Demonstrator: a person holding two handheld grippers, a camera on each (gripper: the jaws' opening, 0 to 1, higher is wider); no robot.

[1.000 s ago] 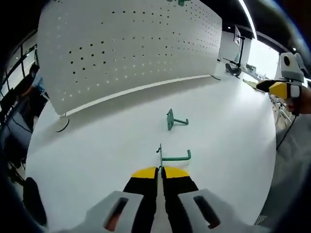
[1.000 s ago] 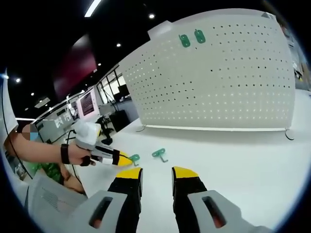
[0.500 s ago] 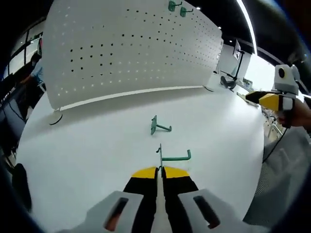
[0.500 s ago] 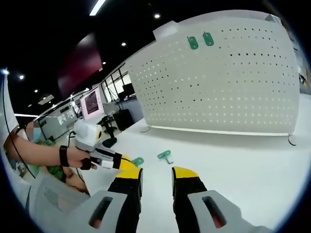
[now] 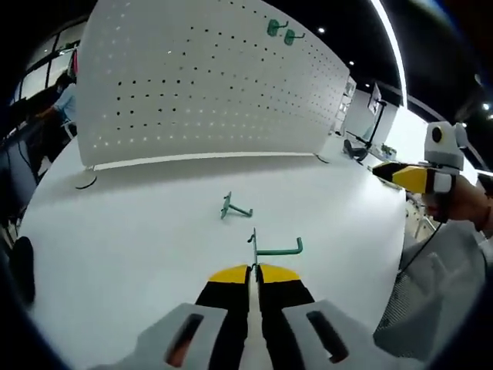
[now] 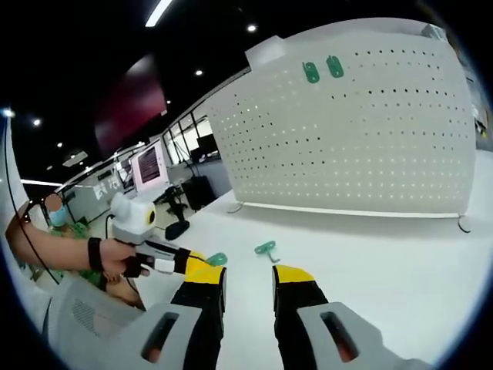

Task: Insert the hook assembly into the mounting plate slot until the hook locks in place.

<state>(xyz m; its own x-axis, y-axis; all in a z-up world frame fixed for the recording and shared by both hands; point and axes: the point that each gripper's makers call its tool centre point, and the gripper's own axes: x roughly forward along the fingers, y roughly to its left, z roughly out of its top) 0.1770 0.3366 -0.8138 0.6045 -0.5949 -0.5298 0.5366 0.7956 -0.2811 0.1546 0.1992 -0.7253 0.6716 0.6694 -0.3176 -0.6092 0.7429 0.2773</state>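
- Jaws come first: in the left gripper view your left gripper [image 5: 253, 271] has its yellow tips pressed together, and they pinch the flat plate of a green hook [image 5: 266, 247]. The hook's thin arm sticks out to the side, just past the tips.
- In the right gripper view your right gripper [image 6: 248, 279] has a clear gap between its yellow tips, and it holds nothing.
- Your left gripper also shows low at the left of the right gripper view, with your hand [image 6: 115, 257] around it and the green hook at its tip.
- The white worktop [image 5: 139, 231] lies under both grippers.
- A second green hook [image 5: 232, 206] lies by itself on the worktop, past the held one and about in the middle. It is well apart from the held hook.
- At the far edge of the worktop stands the white pegboard [image 5: 192, 85], upright and full of small holes.
- Two more green hooks [image 5: 280, 31] hang side by side near the pegboard's top edge.
- Your right gripper shows at the right side of the left gripper view, off past the worktop's edge.
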